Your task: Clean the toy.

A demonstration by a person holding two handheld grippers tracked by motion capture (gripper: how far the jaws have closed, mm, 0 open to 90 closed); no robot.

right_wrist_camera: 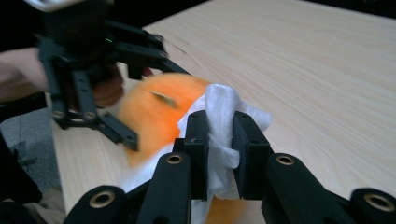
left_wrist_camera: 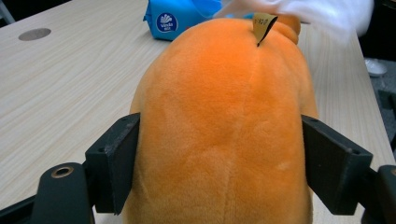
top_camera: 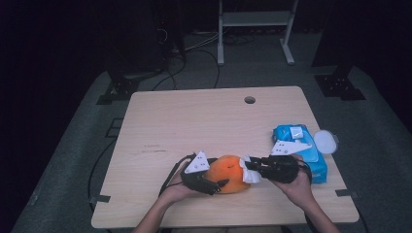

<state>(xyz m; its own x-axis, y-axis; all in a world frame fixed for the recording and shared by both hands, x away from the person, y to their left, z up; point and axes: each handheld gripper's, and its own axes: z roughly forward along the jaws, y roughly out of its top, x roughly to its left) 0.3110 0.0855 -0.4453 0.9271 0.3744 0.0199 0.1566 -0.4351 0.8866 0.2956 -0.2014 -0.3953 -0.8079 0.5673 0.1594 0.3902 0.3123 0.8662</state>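
Observation:
An orange plush toy (top_camera: 232, 174) lies near the table's front edge, between my two grippers. My left gripper (top_camera: 218, 182) comes in from the left, and its jaws press on both sides of the plush (left_wrist_camera: 224, 130). A small tan tag (left_wrist_camera: 262, 24) sticks up from the toy's far end. My right gripper (top_camera: 251, 170) is shut on a crumpled white wipe (right_wrist_camera: 222, 105), which rests against the right end of the plush (right_wrist_camera: 149, 112). The wipe (left_wrist_camera: 317, 14) appears blurred at the top of the left gripper view.
A blue pack of wipes (top_camera: 301, 145) lies to the right, just behind my right hand, with a round white lid (top_camera: 324, 141) beside it. The wooden table (top_camera: 194, 121) has a cable hole (top_camera: 249, 100) near its far edge. Beyond it lies dark floor with cables.

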